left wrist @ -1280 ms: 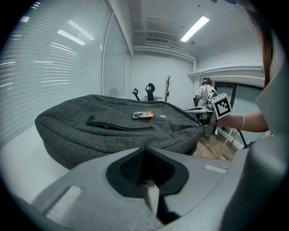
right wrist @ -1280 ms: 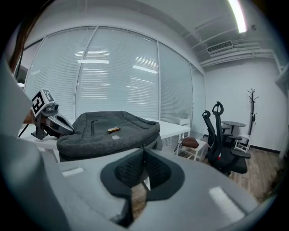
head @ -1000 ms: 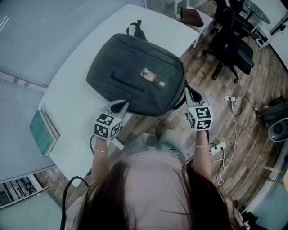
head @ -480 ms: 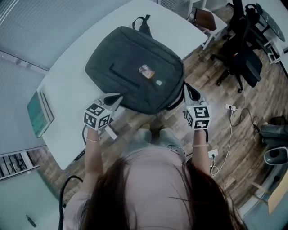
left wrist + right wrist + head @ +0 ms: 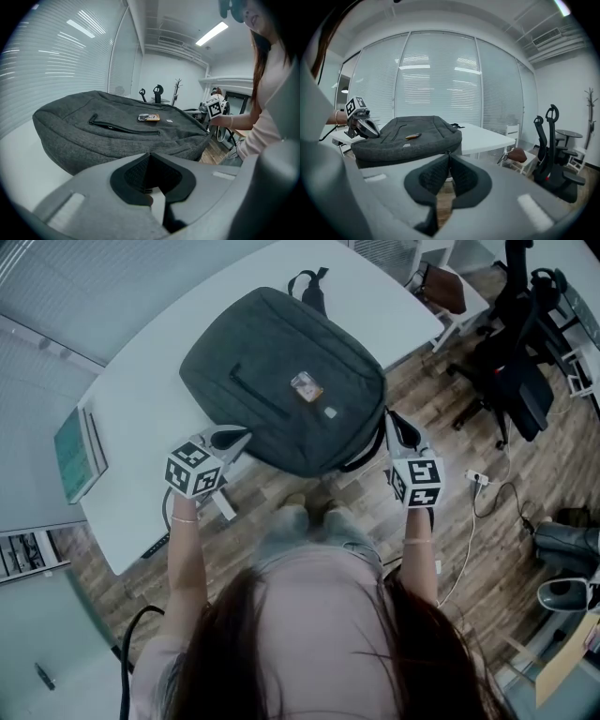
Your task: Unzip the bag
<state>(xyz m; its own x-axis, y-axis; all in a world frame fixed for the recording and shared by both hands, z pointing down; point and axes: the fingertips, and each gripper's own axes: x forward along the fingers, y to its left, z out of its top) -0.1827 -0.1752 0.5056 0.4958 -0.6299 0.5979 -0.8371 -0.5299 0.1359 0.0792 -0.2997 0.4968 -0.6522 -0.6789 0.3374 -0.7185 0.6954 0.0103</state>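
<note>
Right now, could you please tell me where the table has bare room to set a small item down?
Bare tabletop lies between the green notebook and the grey backpack, and at the far corner of the white table, beyond the backpack. The near edge is crowded: the backpack overhangs it.

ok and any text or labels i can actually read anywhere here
None can be read.
orange badge on the grey bag: print too small.
small pale tag on the bag: too small.
green book left of the bag: cover blurred.
left marker cube and right marker cube: square patterns, no letters.
</note>
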